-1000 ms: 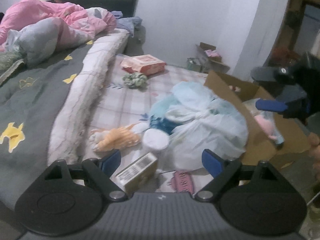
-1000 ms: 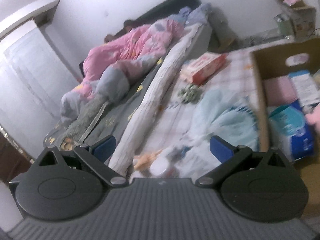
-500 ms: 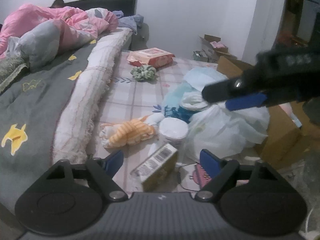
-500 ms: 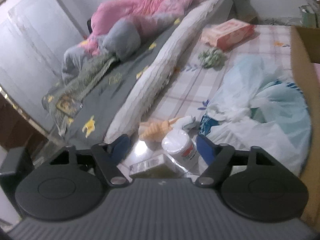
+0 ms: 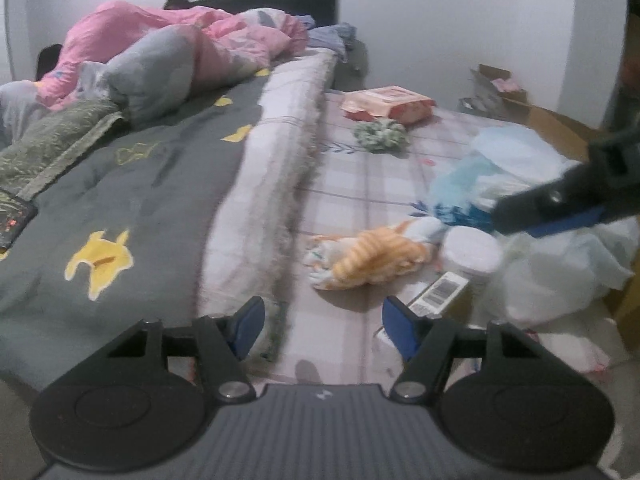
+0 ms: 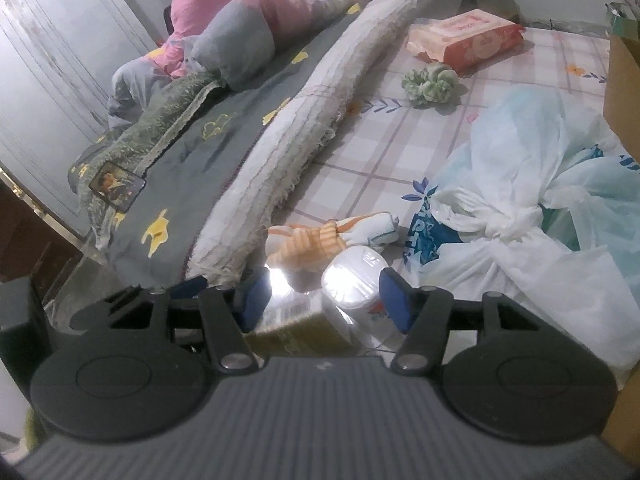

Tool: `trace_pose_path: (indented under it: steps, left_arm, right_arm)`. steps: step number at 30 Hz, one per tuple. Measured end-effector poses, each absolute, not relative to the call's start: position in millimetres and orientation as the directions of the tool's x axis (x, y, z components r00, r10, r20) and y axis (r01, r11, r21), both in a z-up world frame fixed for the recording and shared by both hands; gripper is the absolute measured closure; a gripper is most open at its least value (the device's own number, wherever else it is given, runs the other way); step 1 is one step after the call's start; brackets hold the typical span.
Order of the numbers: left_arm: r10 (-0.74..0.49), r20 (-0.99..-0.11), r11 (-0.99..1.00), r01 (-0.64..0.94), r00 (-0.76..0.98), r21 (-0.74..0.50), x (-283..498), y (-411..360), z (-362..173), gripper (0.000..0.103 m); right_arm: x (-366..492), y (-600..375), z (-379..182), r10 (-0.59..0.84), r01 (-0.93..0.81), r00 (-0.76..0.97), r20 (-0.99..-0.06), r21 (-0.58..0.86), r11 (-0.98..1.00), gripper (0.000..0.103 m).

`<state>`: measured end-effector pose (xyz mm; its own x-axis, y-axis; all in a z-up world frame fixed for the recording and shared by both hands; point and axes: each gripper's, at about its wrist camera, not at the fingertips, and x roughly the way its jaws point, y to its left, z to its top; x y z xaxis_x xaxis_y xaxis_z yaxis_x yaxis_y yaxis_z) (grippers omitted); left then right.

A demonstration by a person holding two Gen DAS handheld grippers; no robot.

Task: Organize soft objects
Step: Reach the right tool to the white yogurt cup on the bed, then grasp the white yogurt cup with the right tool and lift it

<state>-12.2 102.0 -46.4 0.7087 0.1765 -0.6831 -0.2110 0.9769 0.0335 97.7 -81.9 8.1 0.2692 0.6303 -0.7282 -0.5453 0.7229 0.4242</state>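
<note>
An orange striped soft toy (image 5: 372, 254) lies on the checked sheet, also in the right wrist view (image 6: 320, 236). A round white pack (image 5: 470, 250) (image 6: 354, 276) and an olive box (image 5: 440, 292) (image 6: 296, 326) lie beside it. A green scrunchie (image 5: 380, 135) (image 6: 430, 84) and a pink wipes pack (image 5: 388, 104) (image 6: 466, 38) lie farther back. My left gripper (image 5: 323, 326) is open and empty, short of the toy. My right gripper (image 6: 320, 304) is open, low over the white pack and box; one finger (image 5: 560, 212) shows at the right of the left wrist view.
White and blue plastic bags (image 6: 532, 208) are heaped to the right. A cardboard box (image 6: 622, 92) stands at the right edge. A rolled grey quilt with a white edge (image 5: 256, 200) runs along the left. Pink bedding (image 5: 192, 44) is piled at the headboard. A phone (image 6: 116, 186) lies on the quilt.
My right gripper has swung left from the cardboard box and come down over the white pack and olive box. My left gripper has shifted left. Both stay open.
</note>
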Motion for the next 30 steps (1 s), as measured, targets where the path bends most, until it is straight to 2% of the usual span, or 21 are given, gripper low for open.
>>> trace_pose_path:
  steps: [4, 6, 11, 19, 22, 24, 30]
  left_arm:
    - [0.241, -0.678, 0.966, -0.24, 0.694, 0.097, -9.4, 105.2, -49.3, 0.036]
    - [0.236, -0.681, 0.966, -0.244, 0.694, 0.086, -10.0, 108.9, -48.0, 0.036]
    - [0.149, -0.681, 0.978, -0.207, 0.717, -0.004, -18.2, 115.1, -40.4, 0.036]
    - [-0.108, -0.686, 0.977, -0.05, 0.719, -0.206, -22.5, 104.1, -45.9, 0.037]
    - [-0.129, -0.71, 0.977, -0.035, 0.692, -0.212, -18.0, 96.2, -57.5, 0.04]
    - [-0.138, -0.722, 0.977, -0.029, 0.678, -0.213, -16.4, 92.8, -63.6, 0.04]
    - [-0.164, -0.723, 0.976, 0.001, 0.671, -0.22, -19.4, 87.8, -66.1, 0.039]
  right_arm:
    - [95.4, -73.3, 6.3, 0.602, -0.571, 0.288, -0.745, 0.372, 0.732, 0.044]
    - [95.9, -69.6, 5.4, 0.59, -0.58, 0.297, -0.751, 0.349, 0.736, 0.044]
    - [101.6, -58.6, -1.5, 0.552, -0.606, 0.309, -0.774, 0.287, 0.742, 0.044]
    - [110.3, -34.5, -22.9, 0.485, -0.654, 0.289, -0.825, 0.201, 0.73, 0.044]
    - [109.7, -26.9, -32.5, 0.46, -0.666, 0.277, -0.843, 0.177, 0.725, 0.045]
    - [109.0, -26.2, -36.1, 0.45, -0.666, 0.289, -0.845, 0.16, 0.728, 0.051]
    - [115.1, -43.4, -32.3, 0.491, -0.605, 0.266, -0.83, 0.252, 0.755, 0.053]
